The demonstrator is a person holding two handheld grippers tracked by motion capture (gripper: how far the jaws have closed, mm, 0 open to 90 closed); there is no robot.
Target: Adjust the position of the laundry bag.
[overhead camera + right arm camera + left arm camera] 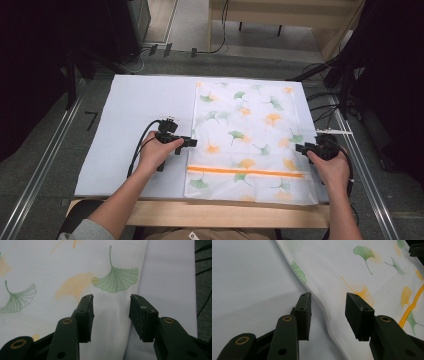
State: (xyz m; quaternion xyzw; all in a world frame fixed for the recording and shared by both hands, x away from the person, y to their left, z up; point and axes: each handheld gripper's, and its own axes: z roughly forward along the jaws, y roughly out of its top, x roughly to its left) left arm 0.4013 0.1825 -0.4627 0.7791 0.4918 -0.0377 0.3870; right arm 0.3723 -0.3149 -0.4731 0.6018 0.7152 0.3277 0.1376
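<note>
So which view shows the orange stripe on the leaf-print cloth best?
The high view: the orange stripe runs whole across the near part of the cloth. The left gripper view catches a short slanted piece at its right edge. The right gripper view shows what may be a bit of it at the top.

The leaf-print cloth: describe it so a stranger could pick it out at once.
On the pale blue table cover, look at the right half, between the two grippers. The leaf-print cloth lies flat there: white, scattered with green and orange ginkgo leaves, with one orange stripe across its near end.
</note>
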